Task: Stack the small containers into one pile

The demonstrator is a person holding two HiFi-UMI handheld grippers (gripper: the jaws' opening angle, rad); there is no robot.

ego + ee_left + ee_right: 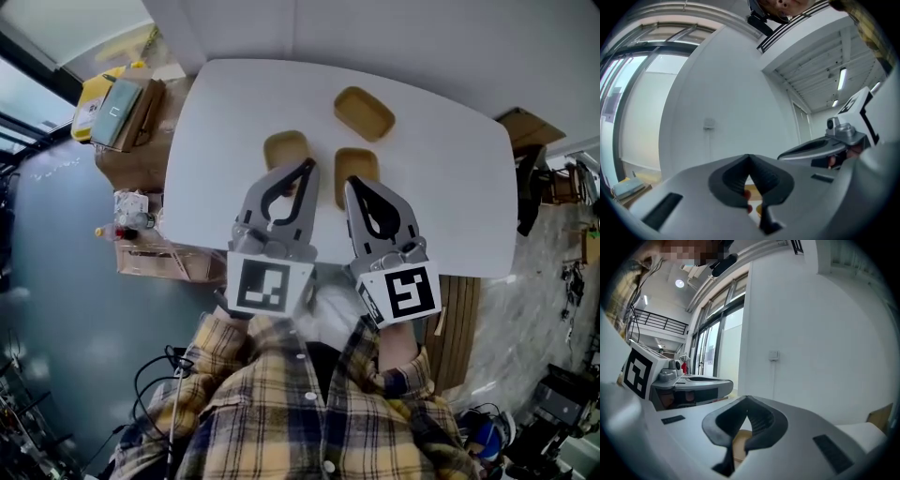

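Three small tan containers sit apart on the white table (450, 169) in the head view: one at the back (364, 112), one to the left (284, 147) and one in the middle (358, 163). My left gripper (307, 166) is shut and empty, its tips held above the gap between the left and middle containers. The right gripper (350, 182), also shut with nothing in it, hovers over the near edge of the middle container. In the left gripper view the shut left gripper (749, 157) points at a wall. The right gripper (747, 399) shows a sliver of container (740, 442) beneath it.
Cardboard boxes with a yellow item (111, 106) stand off the table's left side, with bottles (120, 230) below them. Another box (528, 127) and dark gear (531, 187) lie past the right edge. My plaid-shirted torso (309, 412) fills the near side.
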